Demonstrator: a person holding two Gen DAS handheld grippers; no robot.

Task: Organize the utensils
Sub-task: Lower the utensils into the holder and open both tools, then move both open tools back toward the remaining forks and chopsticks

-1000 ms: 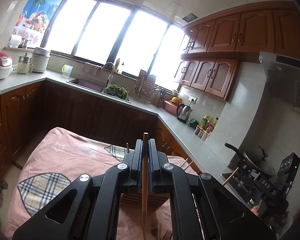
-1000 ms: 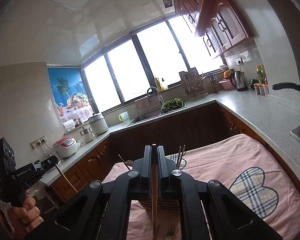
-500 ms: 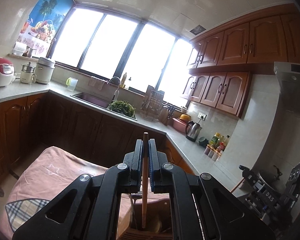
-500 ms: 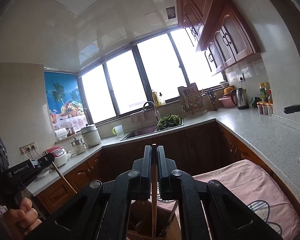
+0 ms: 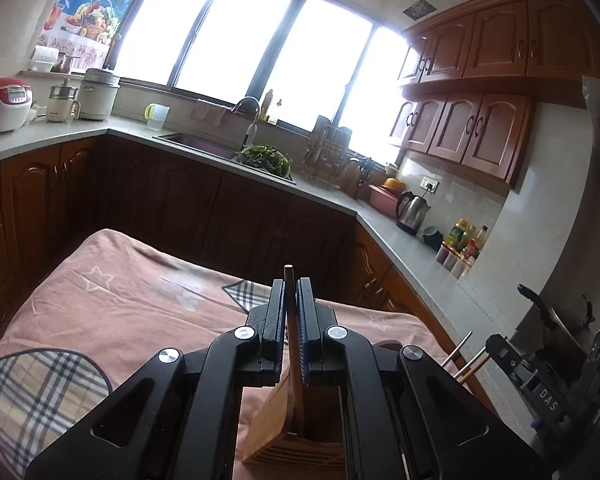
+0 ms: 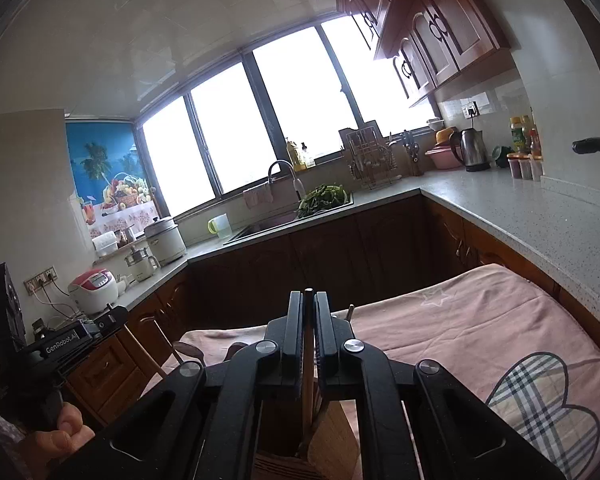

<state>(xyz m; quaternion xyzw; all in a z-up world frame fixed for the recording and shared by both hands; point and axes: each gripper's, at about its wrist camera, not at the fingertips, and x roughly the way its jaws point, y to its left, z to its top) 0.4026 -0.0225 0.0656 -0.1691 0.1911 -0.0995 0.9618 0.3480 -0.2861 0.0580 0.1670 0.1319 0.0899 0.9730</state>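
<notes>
Wooden chopstick (image 5: pixel 293 354) pinched between left gripper (image 5: pixel 292 300) jaws, lower end dipping into the bamboo utensil holder (image 5: pixel 284 432) on the pink-clothed tabletop (image 5: pixel 112 304). Right gripper (image 6: pixel 309 320) jaws also pressed on 1 chopstick (image 6: pixel 309 376), its tip down inside the same holder (image 6: pixel 332 436). At least 2 more sticks (image 5: pixel 464 356) already stand in the holder's right side. Progress judged late for these 2: both in the slots, release not yet done. No loose utensils visible on the cloth; the rest can't be told.

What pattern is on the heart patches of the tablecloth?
Beige plaid heart patches on the pink tablecloth; clearest in the right wrist view.
</notes>
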